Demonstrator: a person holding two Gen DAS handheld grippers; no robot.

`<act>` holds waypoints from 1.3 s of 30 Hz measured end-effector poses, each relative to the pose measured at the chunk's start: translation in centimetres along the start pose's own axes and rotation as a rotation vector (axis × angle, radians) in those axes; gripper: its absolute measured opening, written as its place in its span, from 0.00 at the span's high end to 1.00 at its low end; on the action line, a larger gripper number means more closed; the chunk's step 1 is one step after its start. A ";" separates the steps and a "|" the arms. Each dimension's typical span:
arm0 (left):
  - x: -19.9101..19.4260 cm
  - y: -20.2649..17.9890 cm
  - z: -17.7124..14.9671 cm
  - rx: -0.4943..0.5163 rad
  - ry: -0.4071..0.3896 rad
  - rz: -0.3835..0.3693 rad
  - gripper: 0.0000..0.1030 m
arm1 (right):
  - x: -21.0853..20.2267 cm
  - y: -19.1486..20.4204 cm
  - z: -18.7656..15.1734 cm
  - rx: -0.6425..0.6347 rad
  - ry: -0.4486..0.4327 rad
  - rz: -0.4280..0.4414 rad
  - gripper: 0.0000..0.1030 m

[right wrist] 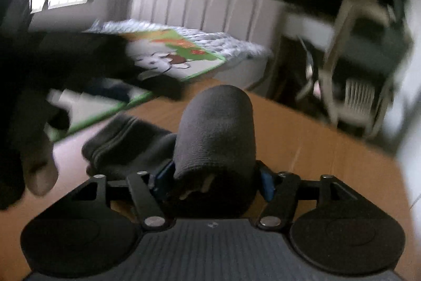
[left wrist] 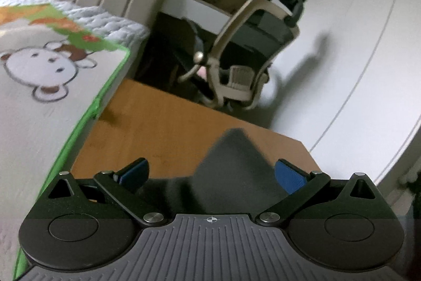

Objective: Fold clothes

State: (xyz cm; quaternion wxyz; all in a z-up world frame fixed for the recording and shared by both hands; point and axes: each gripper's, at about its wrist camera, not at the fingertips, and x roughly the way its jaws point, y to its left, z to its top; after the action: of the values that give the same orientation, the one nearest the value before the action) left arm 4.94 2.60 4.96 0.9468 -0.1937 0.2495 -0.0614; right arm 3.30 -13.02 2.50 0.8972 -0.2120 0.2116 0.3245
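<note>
Nearest to us, the right gripper (right wrist: 214,175) is clamping a dark grey sock (right wrist: 218,133) between its blue-padded fingers (right wrist: 164,175), the cloth bulging up in a rounded hump just ahead of them. We are holding it low over the wooden tabletop (right wrist: 315,146), and we are judging that the grip is taking a thick, doubled part of the fabric, which is good for carrying a fold across without it slipping.

Beside it on the left, a second dark piece (right wrist: 123,138) is lying bunched on the tabletop; the blur is heavy there, so it may be the same sock's ribbed end or its pair.

The left gripper (left wrist: 210,173) is standing released, its fingers (left wrist: 288,175) spread wide with a peak of dark fabric (left wrist: 231,162) rising between them but not pinched.

To do this well, we are wanting to keep the right grip firm, bring the left fingers in square on that loose peak, and lay the edges together flat on the wood and not on the bed.

Further off, the cartoon-printed bed cover (left wrist: 52,65) is lying to the left, and the office chair (left wrist: 250,57) is standing beyond the tabletop's far edge.
</note>
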 end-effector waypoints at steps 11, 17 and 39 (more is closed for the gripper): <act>1.0 2.4 -0.2 0.087 0.052 0.191 0.00 | -1.8 -3.1 -0.1 0.166 -0.091 0.175 0.01; 0.7 4.5 -0.2 0.014 0.069 0.189 0.00 | 1.6 -4.2 -1.3 0.327 -0.046 0.300 0.00; 3.9 -3.3 0.9 0.063 0.052 0.031 0.00 | -1.7 -4.6 -3.0 -0.145 0.013 -0.069 0.42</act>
State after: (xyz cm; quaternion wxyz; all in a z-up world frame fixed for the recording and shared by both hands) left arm 8.70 -0.89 5.29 0.9465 -0.1585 0.2747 -0.0596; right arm 4.48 -18.63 2.09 0.8888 -0.2856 0.1860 0.3065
